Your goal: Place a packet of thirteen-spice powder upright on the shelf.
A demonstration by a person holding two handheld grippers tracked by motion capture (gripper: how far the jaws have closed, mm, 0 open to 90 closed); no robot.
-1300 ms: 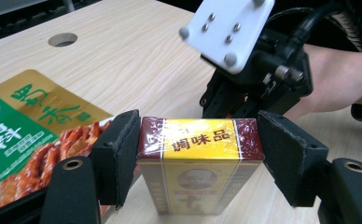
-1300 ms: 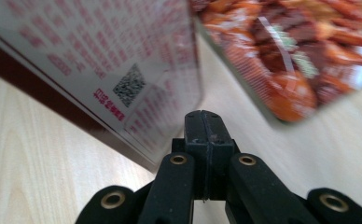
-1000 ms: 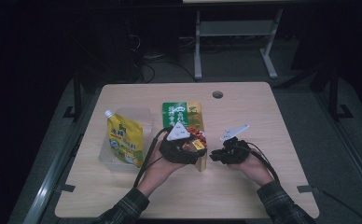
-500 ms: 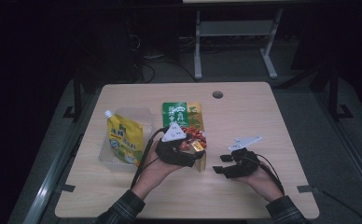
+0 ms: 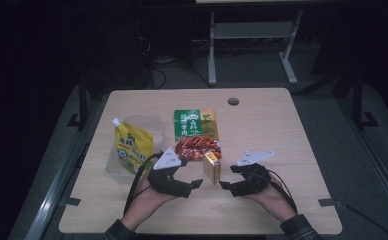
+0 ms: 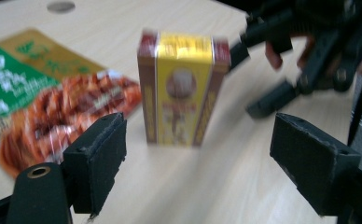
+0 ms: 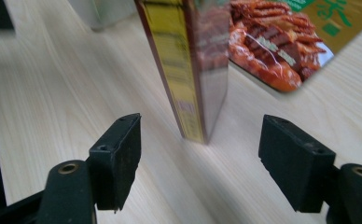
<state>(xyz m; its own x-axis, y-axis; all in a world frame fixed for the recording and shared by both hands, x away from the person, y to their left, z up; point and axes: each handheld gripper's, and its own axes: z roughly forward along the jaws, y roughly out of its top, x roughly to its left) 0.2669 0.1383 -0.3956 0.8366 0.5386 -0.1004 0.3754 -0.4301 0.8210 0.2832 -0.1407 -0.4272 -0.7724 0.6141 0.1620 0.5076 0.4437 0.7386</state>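
We have let go of the small box and are backing off.

The yellow-and-brown box (image 5: pixel 211 168) stands upright on the bench (image 5: pixel 282 130), just beside the red-and-green snack packet (image 5: pixel 196 134). Our left tongs (image 5: pixel 196 183) and right tongs (image 5: pixel 225 185) have just been opening; both gape, nothing between their pads. Next, we judge, comes clearing away without tipping it. Its label is too blurred to read.

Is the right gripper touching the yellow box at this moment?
Apart. In the right gripper view, bare table shows between each open pad and the upright box. The right gripper sits clear of it in the high view too; its jaws have just been opening.
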